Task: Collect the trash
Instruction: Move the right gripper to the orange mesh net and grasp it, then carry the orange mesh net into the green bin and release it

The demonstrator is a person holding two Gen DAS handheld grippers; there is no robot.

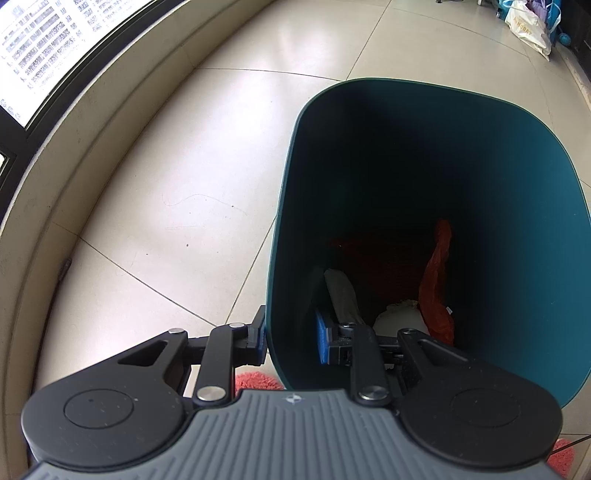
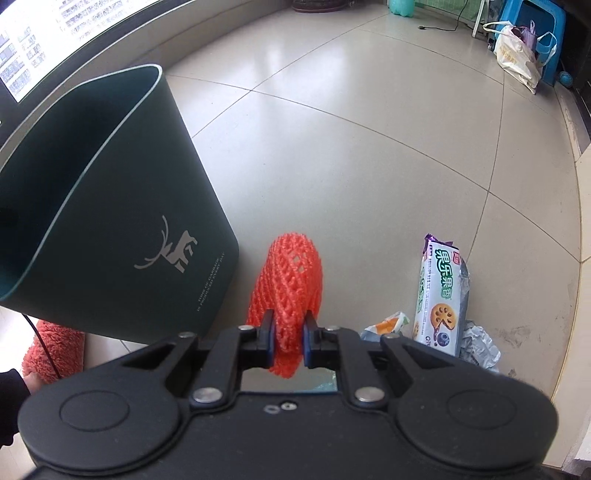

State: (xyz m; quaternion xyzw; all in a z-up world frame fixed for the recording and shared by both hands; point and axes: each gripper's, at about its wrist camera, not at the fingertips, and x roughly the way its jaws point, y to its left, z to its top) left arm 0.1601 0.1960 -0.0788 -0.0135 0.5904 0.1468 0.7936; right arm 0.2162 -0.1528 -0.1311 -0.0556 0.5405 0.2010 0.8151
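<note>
A dark green trash bin is tilted, and my left gripper is shut on its near wall, one finger outside and one inside. Inside the bin lie an orange plastic bag, a grey wrapper and a white crumpled piece. In the right wrist view the bin leans at the left, with a deer logo. My right gripper is shut on an orange foam fruit net, held above the floor beside the bin.
On the floor at the right lie a biscuit packet, a small orange and white wrapper and crumpled foil. A red fuzzy slipper is under the bin. Bags and a blue stool stand far back. A window ledge curves along the left.
</note>
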